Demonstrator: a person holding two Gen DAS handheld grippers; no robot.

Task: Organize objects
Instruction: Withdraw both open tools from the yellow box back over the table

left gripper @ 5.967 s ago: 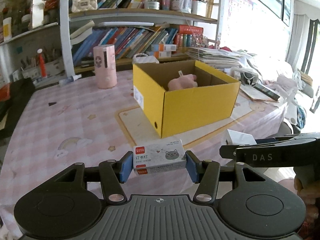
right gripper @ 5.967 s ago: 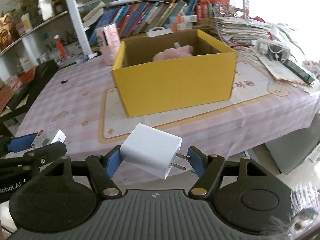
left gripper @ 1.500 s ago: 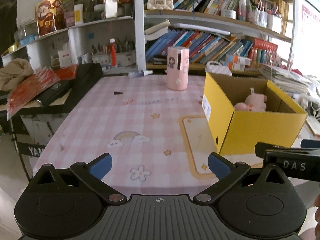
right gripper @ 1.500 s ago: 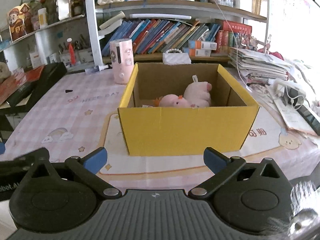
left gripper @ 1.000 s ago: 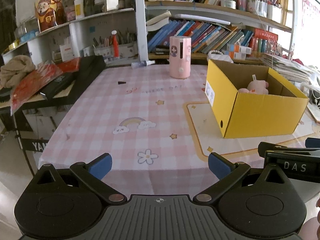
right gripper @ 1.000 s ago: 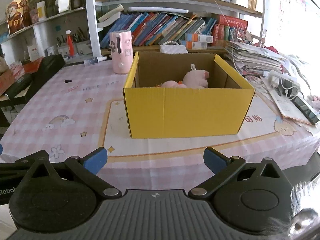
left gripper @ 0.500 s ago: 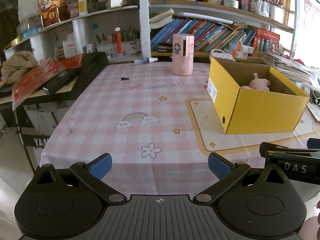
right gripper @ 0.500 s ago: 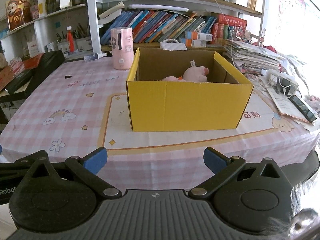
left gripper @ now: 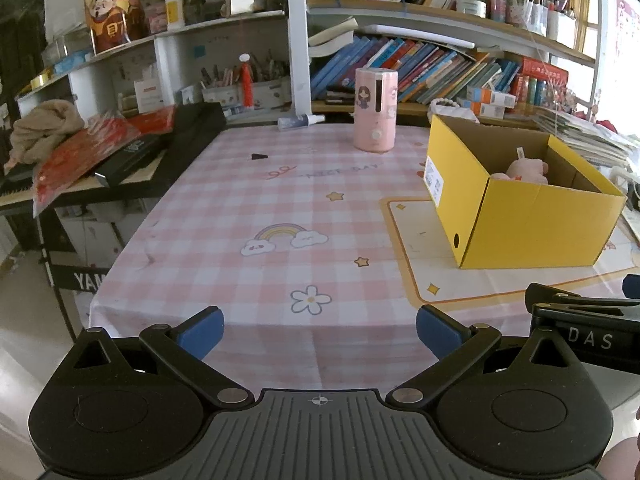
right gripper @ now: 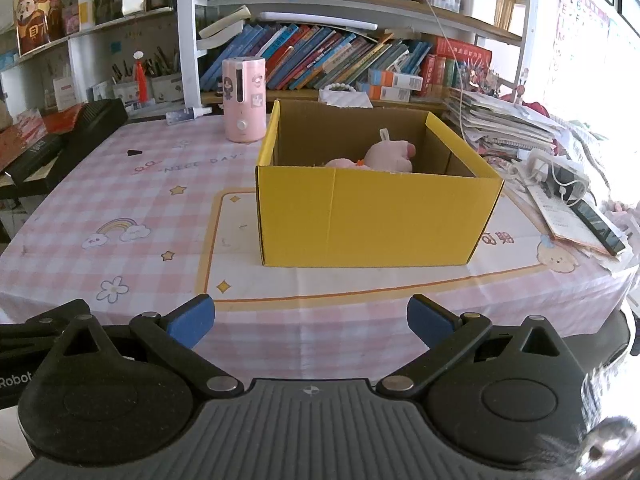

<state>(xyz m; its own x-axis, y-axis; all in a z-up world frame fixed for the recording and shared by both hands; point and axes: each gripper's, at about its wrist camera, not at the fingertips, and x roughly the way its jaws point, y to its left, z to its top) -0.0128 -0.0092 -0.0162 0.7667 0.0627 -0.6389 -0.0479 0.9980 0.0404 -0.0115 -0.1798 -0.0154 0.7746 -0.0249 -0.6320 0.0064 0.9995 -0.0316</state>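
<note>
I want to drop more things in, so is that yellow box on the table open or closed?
Open. The yellow box has no lid or flaps over its top, and a pink plush toy shows inside over the rim.

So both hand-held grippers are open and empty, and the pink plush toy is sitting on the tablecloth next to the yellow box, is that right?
Not quite. The pink plush toy is inside the yellow box, not beside it on the tablecloth; the right wrist view shows it over the front wall. The rest holds: the left hand-held gripper and the right hand-held gripper are both open and empty.
</note>
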